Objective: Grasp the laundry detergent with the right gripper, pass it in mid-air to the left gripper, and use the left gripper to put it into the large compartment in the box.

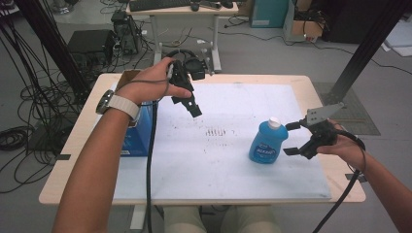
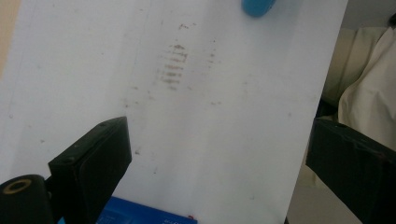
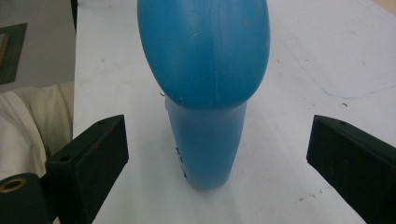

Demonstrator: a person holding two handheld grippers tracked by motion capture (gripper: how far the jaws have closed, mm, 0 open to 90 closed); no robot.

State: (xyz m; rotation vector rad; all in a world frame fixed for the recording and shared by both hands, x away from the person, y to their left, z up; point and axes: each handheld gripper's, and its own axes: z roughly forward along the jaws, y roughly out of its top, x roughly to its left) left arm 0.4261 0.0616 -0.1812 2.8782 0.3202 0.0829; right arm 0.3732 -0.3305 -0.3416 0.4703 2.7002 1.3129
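Right gripper [image 1: 291,138], jaws spread wide, sits just right of the upright blue bottle [image 1: 268,141]; left gripper [image 1: 194,109], also spread, hovers far-left.

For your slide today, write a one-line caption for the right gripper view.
Open right gripper lined up on an upright blue bottle standing on the white mat, jaws apart either side, not touching.

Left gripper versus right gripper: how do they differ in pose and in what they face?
The left gripper is held raised over the white mat, nothing between its jaws; the right gripper sits low beside the blue bottle, jaws facing it. The left points down at the mat, the right sideways. Both are open.
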